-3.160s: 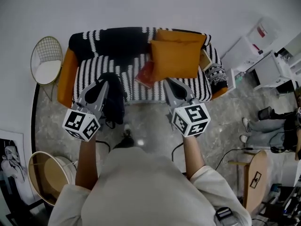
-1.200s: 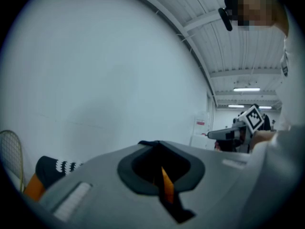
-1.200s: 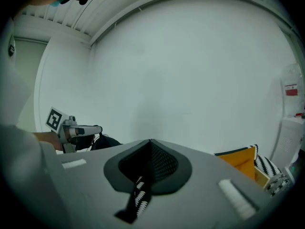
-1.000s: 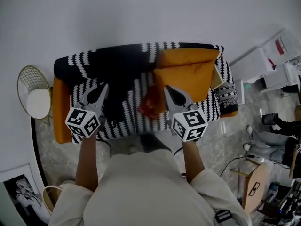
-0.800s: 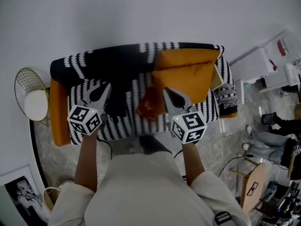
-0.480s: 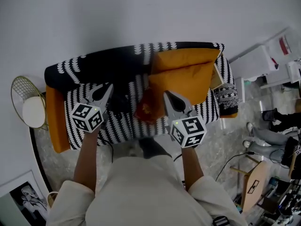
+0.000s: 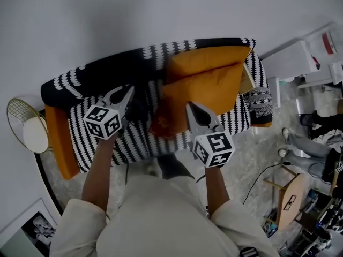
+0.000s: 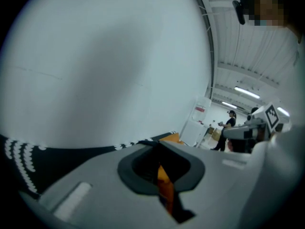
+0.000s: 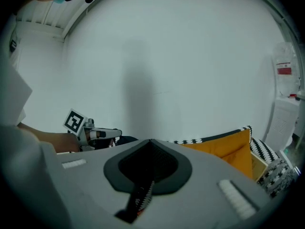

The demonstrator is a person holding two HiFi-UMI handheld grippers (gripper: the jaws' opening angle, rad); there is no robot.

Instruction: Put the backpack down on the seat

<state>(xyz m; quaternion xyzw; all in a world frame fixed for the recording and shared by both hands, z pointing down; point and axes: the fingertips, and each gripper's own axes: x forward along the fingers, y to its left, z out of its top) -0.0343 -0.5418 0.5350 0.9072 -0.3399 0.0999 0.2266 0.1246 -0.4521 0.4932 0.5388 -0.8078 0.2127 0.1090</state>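
While holding the left tool (image 7: pixel 127 93) and the right tool (image 7: pixel 191 109) clenched on nothing visible above the sofa (image 7: pixel 96 71), judge the set-down all but done: see the dark backpack (image 7: pixel 140 107) apparently lying on the striped seat (image 7: pixel 126 143), just beside the left tool's tip. Next, lift both tools clear without snagging a strap or tugging the bag toward the front edge. Beyond, note orange cushions (image 7: pixel 206 87) against its back, a bare wall (image 7: pixel 134 15), a wire chair (image 7: pixel 21 127), white cabinets (image 7: pixel 300 63), stone-patterned floor (image 7: pixel 262 149).
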